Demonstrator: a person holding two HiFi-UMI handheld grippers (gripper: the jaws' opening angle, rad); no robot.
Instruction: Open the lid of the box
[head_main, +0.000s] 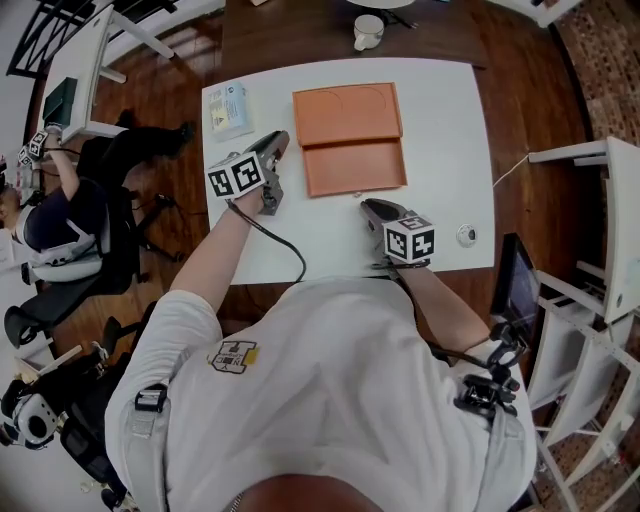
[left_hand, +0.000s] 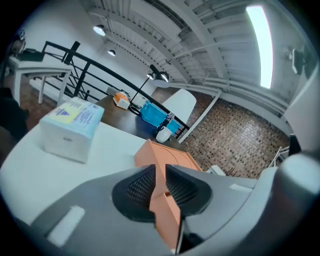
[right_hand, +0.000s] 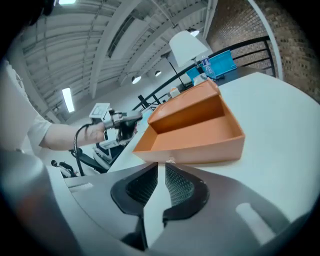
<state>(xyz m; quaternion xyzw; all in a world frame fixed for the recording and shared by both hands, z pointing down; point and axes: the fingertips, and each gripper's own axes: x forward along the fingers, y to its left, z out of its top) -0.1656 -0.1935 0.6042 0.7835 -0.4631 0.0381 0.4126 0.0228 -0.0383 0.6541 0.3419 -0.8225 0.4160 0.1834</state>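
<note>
An orange box (head_main: 350, 140) lies opened out flat on the white table (head_main: 440, 110), its lid (head_main: 346, 113) folded back beyond the tray (head_main: 356, 168). My left gripper (head_main: 280, 138) points at the box's left edge. In the left gripper view its jaws (left_hand: 160, 172) stand a narrow gap apart, with the box's corner (left_hand: 167, 157) showing through the gap. My right gripper (head_main: 368, 205) sits just in front of the tray's near wall. Its jaws (right_hand: 161, 167) are slightly apart with nothing between them, and the open tray (right_hand: 192, 132) lies right ahead.
A pale blue tissue pack (head_main: 229, 109) sits at the table's far left corner. A white cup (head_main: 368, 32) stands on the dark desk beyond, and a small round object (head_main: 466, 235) lies near the table's right front edge. A seated person (head_main: 60, 210) is off to the left.
</note>
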